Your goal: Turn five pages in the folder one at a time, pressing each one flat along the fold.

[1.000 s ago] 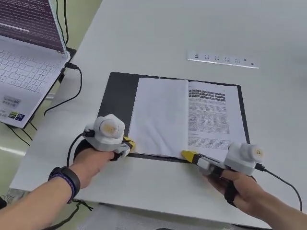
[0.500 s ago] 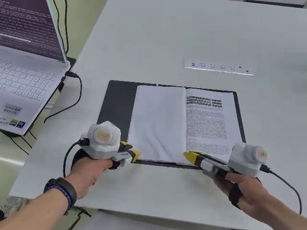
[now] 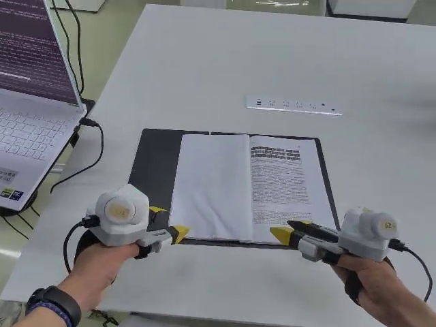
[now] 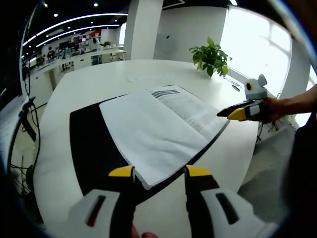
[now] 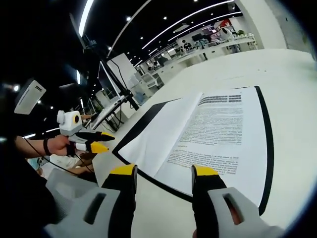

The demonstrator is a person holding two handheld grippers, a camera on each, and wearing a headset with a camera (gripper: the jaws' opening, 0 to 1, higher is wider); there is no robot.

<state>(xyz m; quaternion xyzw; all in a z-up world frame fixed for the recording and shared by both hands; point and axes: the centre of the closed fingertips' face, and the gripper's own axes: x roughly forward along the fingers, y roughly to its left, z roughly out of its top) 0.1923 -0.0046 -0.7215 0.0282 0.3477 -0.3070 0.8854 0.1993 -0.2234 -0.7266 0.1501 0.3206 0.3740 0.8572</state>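
The black folder lies open on the white table, with a blank white page on the left and a printed page on the right. My left gripper is open at the near edge, by the blank page's lower left corner. In the left gripper view the left gripper has that page's corner just in front of its jaws. My right gripper is open at the near edge below the printed page. The right gripper has the printed page ahead of it.
An open laptop stands at the left with black cables running toward the folder. A white power strip lies behind the folder. The table's near edge is close under both hands. A potted plant stands far off.
The head camera has shifted. Both grippers have drawn back a little toward the near edge, and the right one has slid rightward, away from the fold. The pages lie as before.
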